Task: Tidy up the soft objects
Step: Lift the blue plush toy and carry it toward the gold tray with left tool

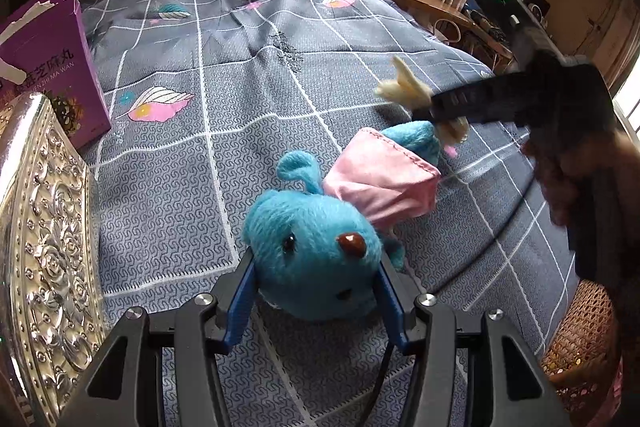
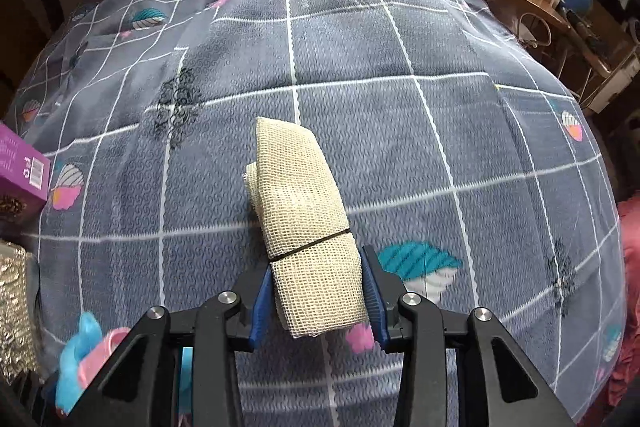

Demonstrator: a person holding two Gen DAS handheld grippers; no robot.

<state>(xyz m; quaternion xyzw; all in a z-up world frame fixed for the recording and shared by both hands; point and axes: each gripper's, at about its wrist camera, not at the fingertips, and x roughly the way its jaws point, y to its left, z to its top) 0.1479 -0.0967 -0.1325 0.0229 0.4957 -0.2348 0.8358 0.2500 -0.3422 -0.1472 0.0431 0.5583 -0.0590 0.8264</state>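
Note:
My left gripper [image 1: 316, 267] is shut on the head of a blue plush toy [image 1: 312, 251] in a pink dress [image 1: 380, 183], held just above the grey checked bedspread [image 1: 200, 147]. My right gripper [image 2: 318, 275] is shut on a folded beige mesh cloth [image 2: 304, 211] bound with a black band, held over the bedspread [image 2: 440, 131]. In the left wrist view the right gripper [image 1: 436, 107] holds the cloth [image 1: 404, 87] above the toy's feet. The toy also shows at the lower left of the right wrist view [image 2: 80, 355].
A purple box [image 1: 52, 63] and an embossed silver box [image 1: 44, 247] stand at the bed's left edge. A wicker basket [image 1: 580, 339] is at the lower right. A wooden desk [image 1: 424, 3] with clutter runs along the far right.

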